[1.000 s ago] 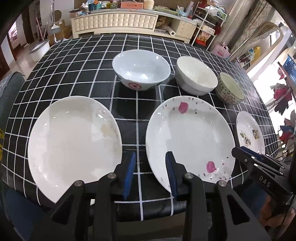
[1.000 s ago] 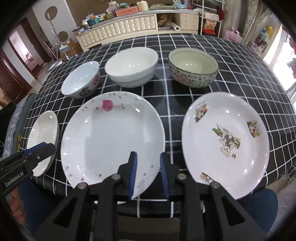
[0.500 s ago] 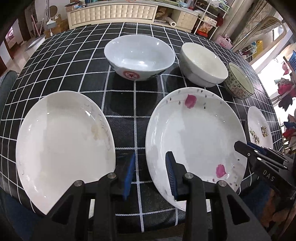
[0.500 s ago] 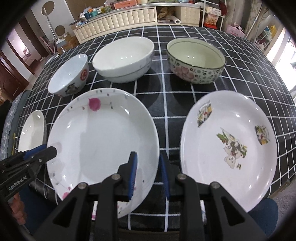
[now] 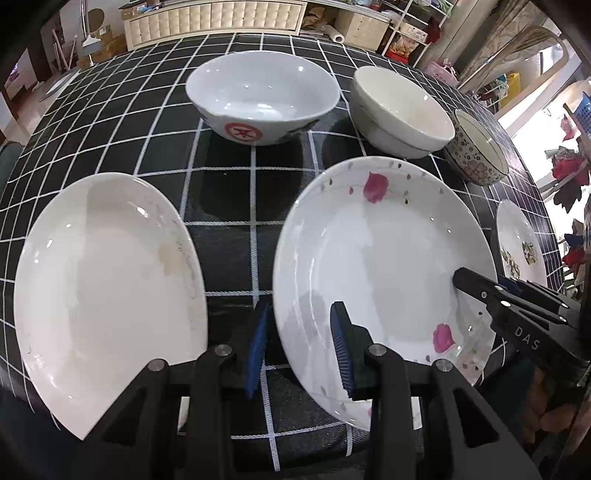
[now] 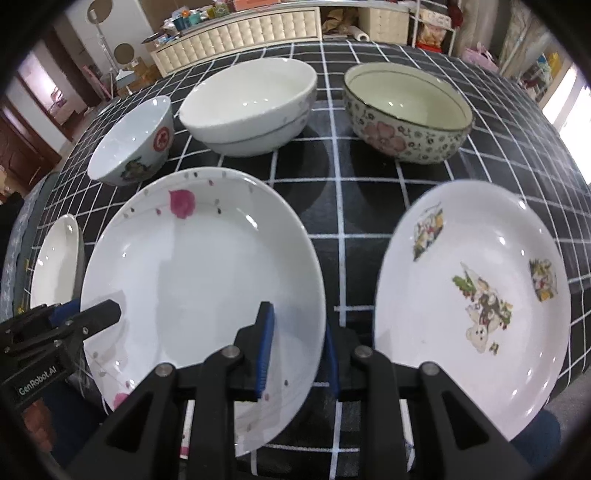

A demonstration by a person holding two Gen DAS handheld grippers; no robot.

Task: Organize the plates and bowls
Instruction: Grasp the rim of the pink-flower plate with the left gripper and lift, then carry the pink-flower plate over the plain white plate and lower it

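The rose-patterned plate (image 5: 380, 258) lies on the checked tablecloth between a plain white plate (image 5: 107, 291) and a cartoon-printed plate (image 6: 476, 295). My left gripper (image 5: 299, 343) is open and straddles the rose plate's near-left rim, its right finger over the plate. My right gripper (image 6: 298, 349) is open and straddles the rose plate (image 6: 199, 273) at its near-right rim, left finger above the plate. Behind stand a bluish bowl with a red emblem (image 5: 262, 96), a white bowl (image 5: 399, 110) and a floral bowl (image 6: 406, 118).
The black-and-white checked table (image 5: 229, 184) ends just beneath both grippers. A cream cabinet (image 5: 214, 18) and cluttered shelves (image 5: 406, 33) stand beyond the far edge. Bare cloth shows between the plates and the row of bowls.
Both grippers have moved forward and lower toward the rose plate, from short of its edge to straddling its rim on either side. The dishes have not moved.
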